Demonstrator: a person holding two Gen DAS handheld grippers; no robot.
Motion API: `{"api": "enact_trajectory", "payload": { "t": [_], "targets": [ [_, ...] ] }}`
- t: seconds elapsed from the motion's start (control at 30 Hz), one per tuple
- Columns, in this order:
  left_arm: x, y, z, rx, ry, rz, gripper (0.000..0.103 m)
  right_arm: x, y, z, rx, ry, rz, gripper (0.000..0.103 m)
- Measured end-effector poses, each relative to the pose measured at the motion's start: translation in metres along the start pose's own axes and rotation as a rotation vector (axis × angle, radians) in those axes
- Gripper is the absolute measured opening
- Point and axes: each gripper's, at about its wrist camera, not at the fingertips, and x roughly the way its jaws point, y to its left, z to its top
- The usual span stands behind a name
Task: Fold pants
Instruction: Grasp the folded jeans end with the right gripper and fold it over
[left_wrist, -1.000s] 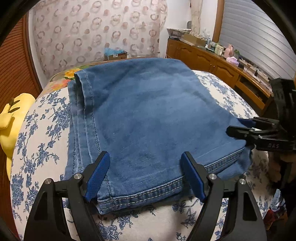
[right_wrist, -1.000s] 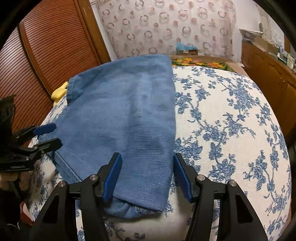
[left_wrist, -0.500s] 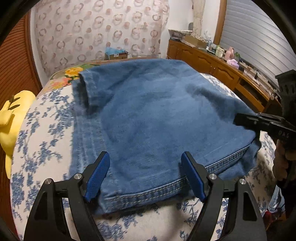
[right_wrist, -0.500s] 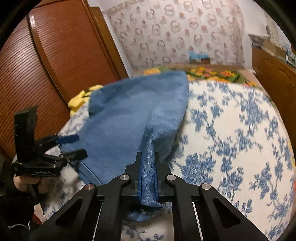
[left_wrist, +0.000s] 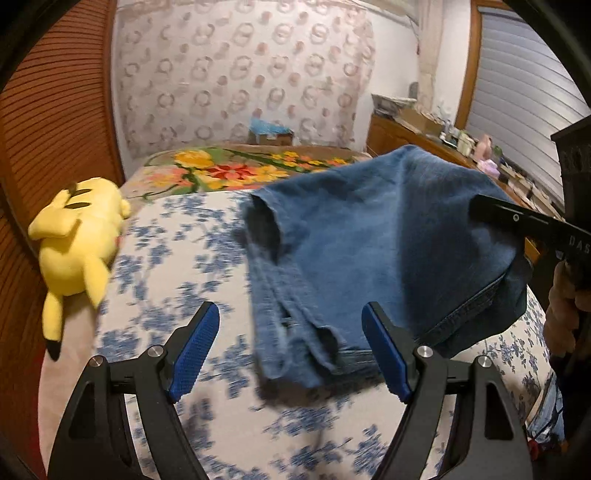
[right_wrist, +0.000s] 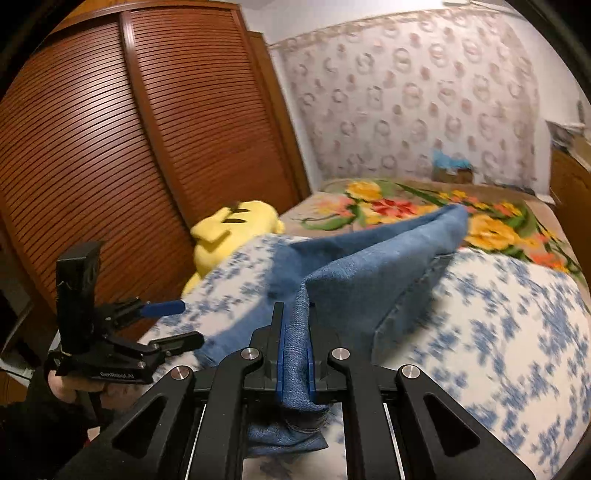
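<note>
Listing, left to right: yellow plush toy (left_wrist: 75, 243), soft, lying on blue-floral bedspread (left_wrist: 177, 258); left gripper (left_wrist: 290, 347), "GenRobot.AI" lettering, jaws wide, empty; denim pants (left_wrist: 369, 236), stitched hem, formerly flat, now lifted off the bedspread at one corner; right gripper (right_wrist: 295, 354), "DAS" legible, newly clamped on that corner.

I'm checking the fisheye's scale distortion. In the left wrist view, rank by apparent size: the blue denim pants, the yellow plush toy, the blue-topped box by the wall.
1. Blue denim pants, largest.
2. Yellow plush toy.
3. Blue-topped box, smallest, though it sits farthest away, so its true size is unsure.
</note>
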Motion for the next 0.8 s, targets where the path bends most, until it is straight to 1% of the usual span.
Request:
{"api": "enact_trajectory", "payload": {
  "t": [0.23, 0.3, 0.43, 0.53, 0.63, 0.7, 0.73, 0.77, 0.8],
  "targets": [
    [-0.023, 0.032, -0.006, -0.057, -0.03, 0.053, 0.08, 0.05, 0.03, 0.001, -0.068, 0.061, 0.102, 0.008],
    [-0.029, 0.042, -0.008, -0.078, -0.041, 0.071, 0.08, 0.066, 0.039, 0.0, -0.083, 0.089, 0.131, 0.008],
    [-0.038, 0.06, -0.012, -0.115, -0.052, 0.1, 0.08, 0.1, 0.055, -0.013, -0.117, 0.176, 0.182, 0.008],
    [-0.04, 0.068, -0.014, -0.131, -0.057, 0.114, 0.08, 0.119, 0.06, -0.024, -0.141, 0.236, 0.195, 0.008],
    [-0.039, 0.071, -0.014, -0.137, -0.058, 0.118, 0.08, 0.128, 0.055, -0.028, -0.143, 0.26, 0.179, 0.009],
    [-0.039, 0.072, -0.014, -0.134, -0.059, 0.116, 0.08, 0.125, 0.053, -0.023, -0.128, 0.253, 0.19, 0.015],
    [-0.038, 0.072, -0.013, -0.131, -0.06, 0.114, 0.08, 0.122, 0.05, -0.02, -0.122, 0.25, 0.19, 0.019],
    [-0.038, 0.072, -0.012, -0.129, -0.06, 0.111, 0.08, 0.115, 0.053, -0.019, -0.121, 0.244, 0.18, 0.027],
    [-0.037, 0.071, -0.011, -0.126, -0.06, 0.107, 0.08, 0.112, 0.053, -0.016, -0.123, 0.237, 0.17, 0.033]
  ]
}}
